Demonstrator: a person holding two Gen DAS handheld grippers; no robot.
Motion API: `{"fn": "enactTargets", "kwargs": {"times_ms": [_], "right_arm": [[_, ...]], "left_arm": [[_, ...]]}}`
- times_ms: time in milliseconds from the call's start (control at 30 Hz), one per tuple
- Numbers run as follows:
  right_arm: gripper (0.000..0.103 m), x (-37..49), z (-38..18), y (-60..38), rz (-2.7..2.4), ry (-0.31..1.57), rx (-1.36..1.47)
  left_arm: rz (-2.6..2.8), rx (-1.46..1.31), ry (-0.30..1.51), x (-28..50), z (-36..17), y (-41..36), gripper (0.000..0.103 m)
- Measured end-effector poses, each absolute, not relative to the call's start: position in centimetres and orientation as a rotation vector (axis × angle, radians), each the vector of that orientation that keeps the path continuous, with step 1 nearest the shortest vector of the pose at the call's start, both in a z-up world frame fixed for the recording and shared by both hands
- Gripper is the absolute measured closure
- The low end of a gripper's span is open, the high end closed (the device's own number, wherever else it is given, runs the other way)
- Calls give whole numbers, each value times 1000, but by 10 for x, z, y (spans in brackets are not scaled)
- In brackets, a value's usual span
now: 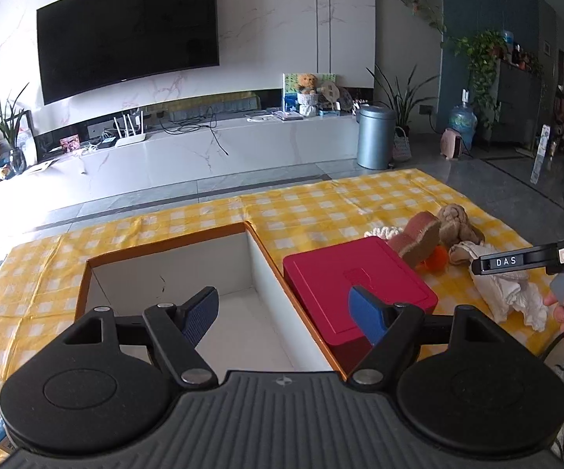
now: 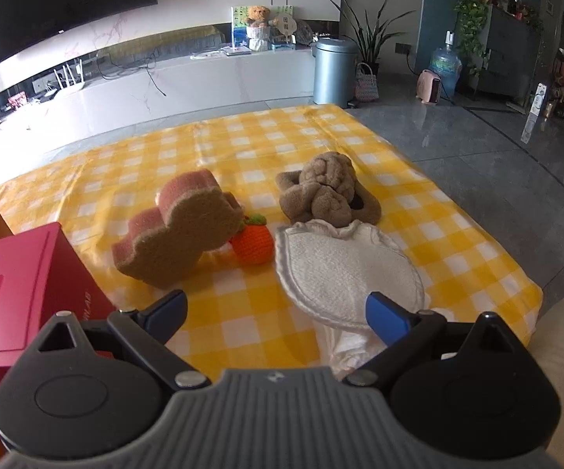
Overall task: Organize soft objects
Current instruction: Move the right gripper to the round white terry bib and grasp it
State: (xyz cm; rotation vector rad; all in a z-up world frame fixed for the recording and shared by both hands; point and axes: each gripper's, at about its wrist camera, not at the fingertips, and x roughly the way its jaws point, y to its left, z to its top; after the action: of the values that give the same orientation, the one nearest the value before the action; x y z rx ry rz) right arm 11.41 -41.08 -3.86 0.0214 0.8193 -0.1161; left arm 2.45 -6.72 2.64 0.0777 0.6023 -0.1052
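Sponge [image 2: 176,230] beside the red box [image 2: 24,289] looks light and squashy; pinch its thick edge. Right gripper [image 2: 278,312] gapes empty, left gripper [image 1: 282,312] likewise.

red box [image 2: 20,285] cut off left, white cloth [image 2: 344,273] partly hidden

At my two o'clock in the left wrist view, my right gripper [image 1: 516,262] bears a label reading "DAS". The red box [image 2: 28,289] shows letters, roughly "LAB", partly hidden.

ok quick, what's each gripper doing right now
Left gripper: open, holding nothing, over the white box.
Right gripper: open, holding nothing, near the white cloth.
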Motion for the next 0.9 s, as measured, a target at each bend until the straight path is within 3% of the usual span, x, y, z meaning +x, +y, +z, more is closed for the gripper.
{"fn": "enactTargets", "kwargs": {"times_ms": [100,433,900], "right_arm": [[7,118,-48,-415,-207,869,-34],[7,114,-54,-446,-149,894,160],[8,160,-98,-473,-226,1005,151]], "left_arm": [[-85,90,647,31,20,-79,14],[-53,45,755,46,8,-96,14],[-67,138,762,46,15,-130,13]]}}
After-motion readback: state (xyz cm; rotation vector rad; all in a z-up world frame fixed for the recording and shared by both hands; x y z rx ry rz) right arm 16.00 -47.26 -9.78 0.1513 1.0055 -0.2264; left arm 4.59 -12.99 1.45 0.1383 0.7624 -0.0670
